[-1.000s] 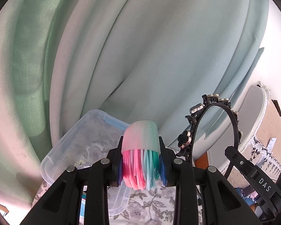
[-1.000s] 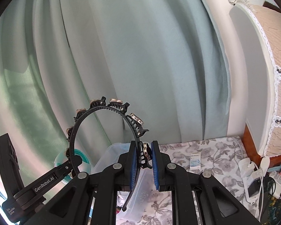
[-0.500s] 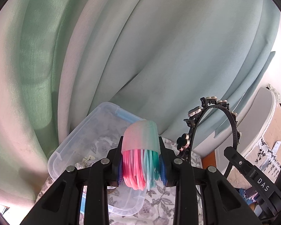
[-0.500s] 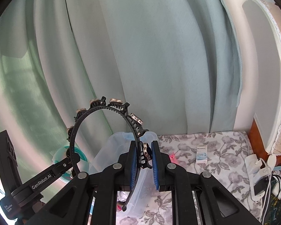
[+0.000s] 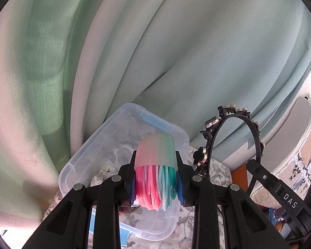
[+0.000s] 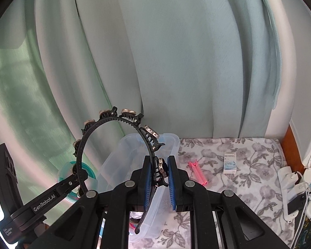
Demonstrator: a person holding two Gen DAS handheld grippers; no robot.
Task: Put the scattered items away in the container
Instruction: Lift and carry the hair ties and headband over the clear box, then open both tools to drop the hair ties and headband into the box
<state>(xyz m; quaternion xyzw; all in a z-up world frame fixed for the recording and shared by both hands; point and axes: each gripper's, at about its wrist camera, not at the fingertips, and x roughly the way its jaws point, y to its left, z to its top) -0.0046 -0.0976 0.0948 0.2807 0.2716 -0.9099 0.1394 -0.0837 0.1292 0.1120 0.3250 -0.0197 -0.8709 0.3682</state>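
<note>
While both tools hung above the floral-patterned grey-and-white cloth (image 6: 248, 161) that covered the surface below, the left hand-held gripper (image 5: 156, 183) was clenched on a translucent frosted plastic cup filled with pink, white and teal rubber loops (image 5: 155, 166), its blue pads (image 5: 179, 183) pressing the bundle from both sides. That cup sat in front of and above the clear rectangular plastic container with a blue latch (image 5: 105, 145), which lay open on the cloth with a few small pale items inside; what they were could not be told. At about two o'clock from the cup, the black toothed plastic headband studded with round metallic ornaments (image 5: 257, 137) arched upright in the air. In the right wrist view, the right hand-held gripper (image 6: 159, 176) was clamped tight on one end of that headband (image 6: 105, 122), the band's arc rising toward eleven o'clock and its lower tip pointing down over the near wall of the container (image 6: 114, 161). At about four o'clock from the container, a pair of pink plastic tubes (image 6: 197, 171) lay on the cloth, and further toward three o'clock stood a small white-and-blue cardboard box (image 6: 230, 162), well apart from the container. A white power strip with plugged-in cables (image 6: 290, 188) rested at the right edge of the cloth. Pale teal curtains (image 6: 176, 51) hung behind everything, close against the far side of the container.
</note>
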